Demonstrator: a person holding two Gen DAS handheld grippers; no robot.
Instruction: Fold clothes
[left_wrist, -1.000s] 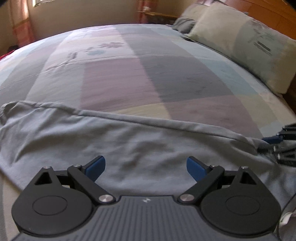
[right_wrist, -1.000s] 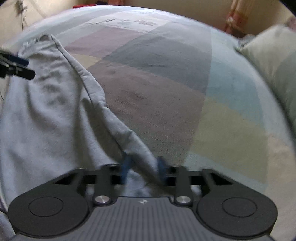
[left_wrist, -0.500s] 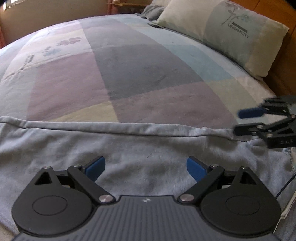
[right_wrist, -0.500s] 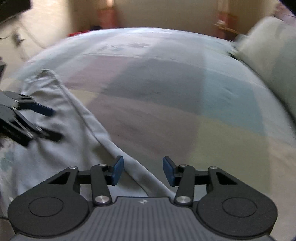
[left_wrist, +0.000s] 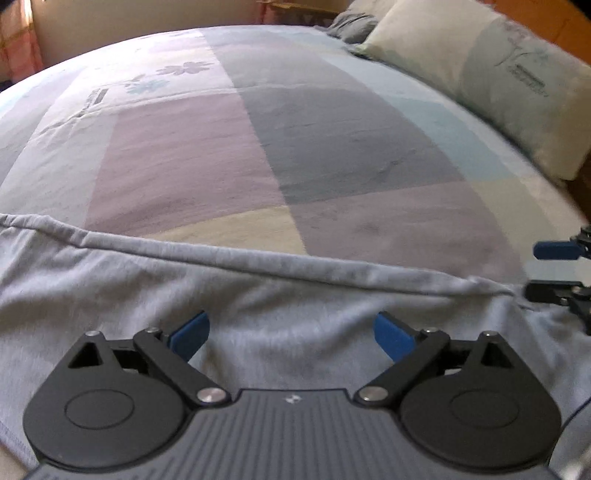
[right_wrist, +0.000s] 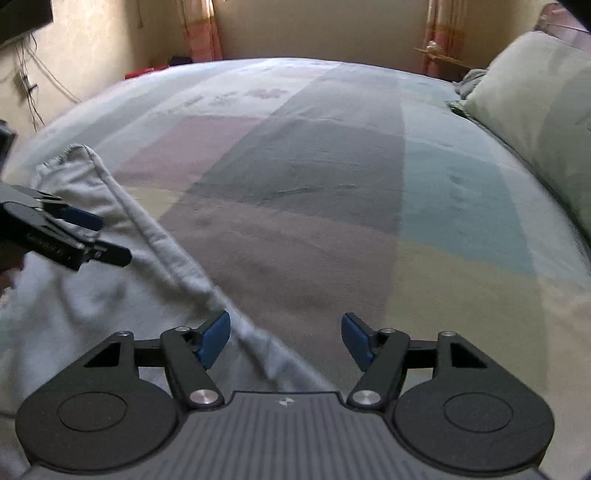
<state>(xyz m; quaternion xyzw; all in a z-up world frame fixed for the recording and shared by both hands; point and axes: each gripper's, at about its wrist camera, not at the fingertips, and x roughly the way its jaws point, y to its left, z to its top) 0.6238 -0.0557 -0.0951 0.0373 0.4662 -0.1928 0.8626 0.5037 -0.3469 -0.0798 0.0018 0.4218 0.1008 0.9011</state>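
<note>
A light grey garment (left_wrist: 258, 291) lies spread on the near part of the bed, its folded edge running left to right in the left wrist view. My left gripper (left_wrist: 291, 334) hovers open above the cloth with nothing between its fingers. In the right wrist view the same garment (right_wrist: 122, 266) runs diagonally along the left. My right gripper (right_wrist: 284, 338) has its jaws opening; the garment's edge lies under and between them, and the pads do not press on it. The left gripper (right_wrist: 99, 236) also shows at the left of the right wrist view, and the right gripper (left_wrist: 554, 269) at the right edge of the left wrist view.
The bed carries a patchwork cover (left_wrist: 314, 147) in purple, grey, blue and cream. A pale pillow (left_wrist: 480, 77) lies at the headboard on the right, with a grey bundle (left_wrist: 351, 26) behind it. Curtains (right_wrist: 203, 33) and a wall stand beyond the far edge.
My right gripper let go of the garment's edge: its jaws went from shut on the cloth to wide apart. The left gripper stayed open and shifted a little over the cloth.
</note>
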